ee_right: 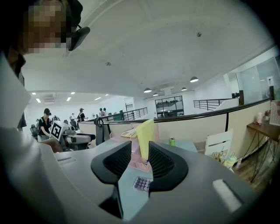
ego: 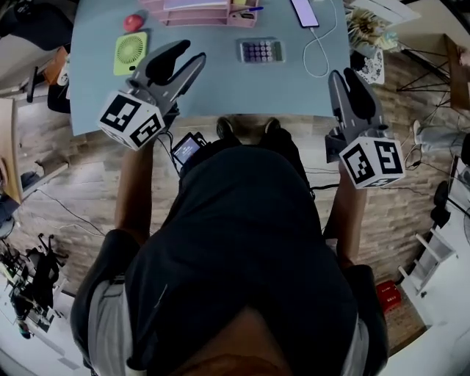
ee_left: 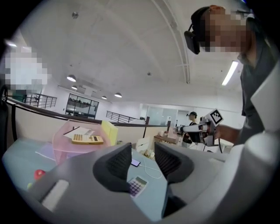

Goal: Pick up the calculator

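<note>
A small grey calculator (ego: 261, 51) with purple keys lies flat on the light blue table (ego: 220, 81), towards its far middle. It also shows between the jaws in the left gripper view, calculator (ee_left: 138, 185), and in the right gripper view, calculator (ee_right: 143, 183). My left gripper (ego: 189, 53) hovers over the table's near left part, to the left of the calculator, open and empty. My right gripper (ego: 344, 73) hangs at the near right corner, also open with nothing between its jaws. Both are well short of the calculator.
A pink tray (ego: 209, 13) at the far edge holds papers and a second, yellow calculator (ee_left: 87, 139). A green fan (ego: 131, 53) and a red object (ego: 133, 22) lie far left. A phone (ego: 305, 12) with a white cable (ego: 319, 51) lies far right.
</note>
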`<state>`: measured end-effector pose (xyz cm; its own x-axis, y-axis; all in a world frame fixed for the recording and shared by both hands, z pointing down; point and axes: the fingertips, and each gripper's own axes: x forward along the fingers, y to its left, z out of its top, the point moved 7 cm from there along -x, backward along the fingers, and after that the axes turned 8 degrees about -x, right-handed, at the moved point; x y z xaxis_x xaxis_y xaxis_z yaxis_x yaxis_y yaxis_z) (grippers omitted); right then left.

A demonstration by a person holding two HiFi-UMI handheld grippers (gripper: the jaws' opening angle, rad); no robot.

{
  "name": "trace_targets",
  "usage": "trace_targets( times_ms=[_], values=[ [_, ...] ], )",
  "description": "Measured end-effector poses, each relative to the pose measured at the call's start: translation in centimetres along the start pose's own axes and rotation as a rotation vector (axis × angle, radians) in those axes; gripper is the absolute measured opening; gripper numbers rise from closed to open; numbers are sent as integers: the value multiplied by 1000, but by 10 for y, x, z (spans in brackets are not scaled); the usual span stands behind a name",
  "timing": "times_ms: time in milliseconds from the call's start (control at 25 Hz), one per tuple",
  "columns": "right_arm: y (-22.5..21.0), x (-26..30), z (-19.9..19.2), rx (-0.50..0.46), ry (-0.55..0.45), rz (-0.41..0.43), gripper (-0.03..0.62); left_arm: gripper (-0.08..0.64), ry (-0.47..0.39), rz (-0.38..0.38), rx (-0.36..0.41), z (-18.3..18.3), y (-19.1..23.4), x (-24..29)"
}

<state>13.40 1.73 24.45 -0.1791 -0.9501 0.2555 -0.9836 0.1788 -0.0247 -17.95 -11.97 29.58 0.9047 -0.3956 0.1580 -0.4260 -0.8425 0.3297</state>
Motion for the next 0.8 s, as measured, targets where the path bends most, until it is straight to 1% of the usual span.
trace_targets(
  times_ms=[200,360,480,800],
  values=[
    [-2,-4,-6,6,27,-23,120,216,15,-46,-19,-9,4,19],
    [-15,6,-11,22,44,-13,120,216,28,-54,-42,-16,8,36],
    [-27,24,-16,38,51,17,120,216,36,-34,-47,-17,13,50],
    [-48,92,-30,63,109,145,120,216,55,67,-103,-21,37,70]
  ],
)
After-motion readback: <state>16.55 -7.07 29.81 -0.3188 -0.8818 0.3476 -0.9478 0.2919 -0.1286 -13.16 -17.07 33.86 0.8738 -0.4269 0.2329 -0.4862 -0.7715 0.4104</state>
